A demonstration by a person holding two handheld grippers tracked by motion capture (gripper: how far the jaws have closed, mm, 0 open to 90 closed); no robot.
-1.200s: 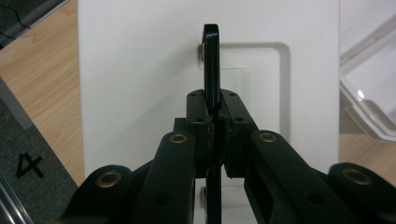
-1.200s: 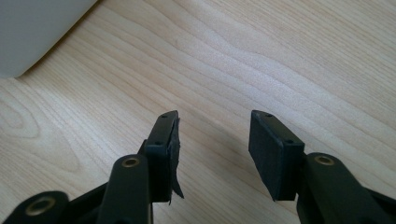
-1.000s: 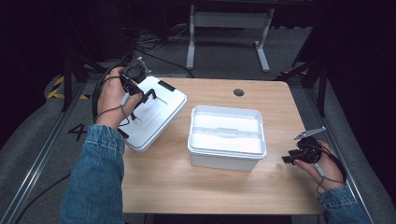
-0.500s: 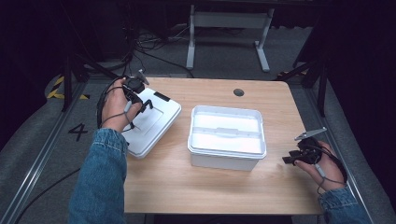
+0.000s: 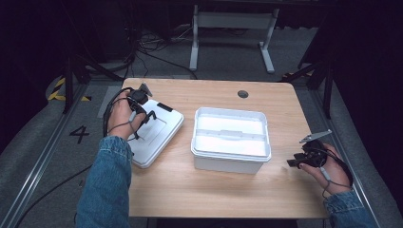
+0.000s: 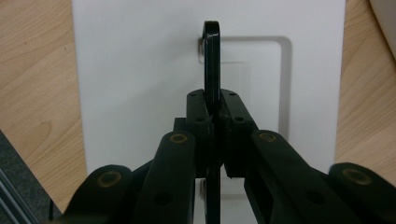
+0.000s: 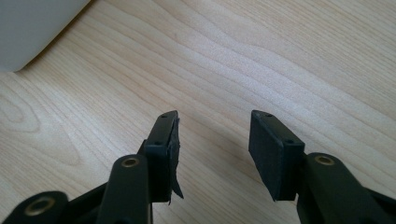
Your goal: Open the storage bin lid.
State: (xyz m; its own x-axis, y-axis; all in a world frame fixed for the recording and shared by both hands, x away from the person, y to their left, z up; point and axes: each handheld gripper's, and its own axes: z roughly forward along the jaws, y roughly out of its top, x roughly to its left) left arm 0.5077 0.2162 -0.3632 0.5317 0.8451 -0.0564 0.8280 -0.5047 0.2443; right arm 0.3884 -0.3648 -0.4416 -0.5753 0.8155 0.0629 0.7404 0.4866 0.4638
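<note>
A white lid lies flat on the left part of the wooden table, with a thin black handle standing up from its recessed middle. My left gripper is over the lid, its jaws shut on that handle; the left gripper view shows the left gripper pinching the handle edge-on above the lid. An open white bin with a divider stands mid-table. My right gripper hovers open near the right edge, to the right of the bin; the right gripper has bare wood between its jaws.
The bin's corner shows at the upper left of the right gripper view. A round cable hole is near the table's far edge. Beyond the table are a metal frame, cables and dark floor; rails run along the left side.
My left gripper has carried the lid by its handle toward the person and a little left, and it now lies lower on the table. The right gripper has stayed put.
</note>
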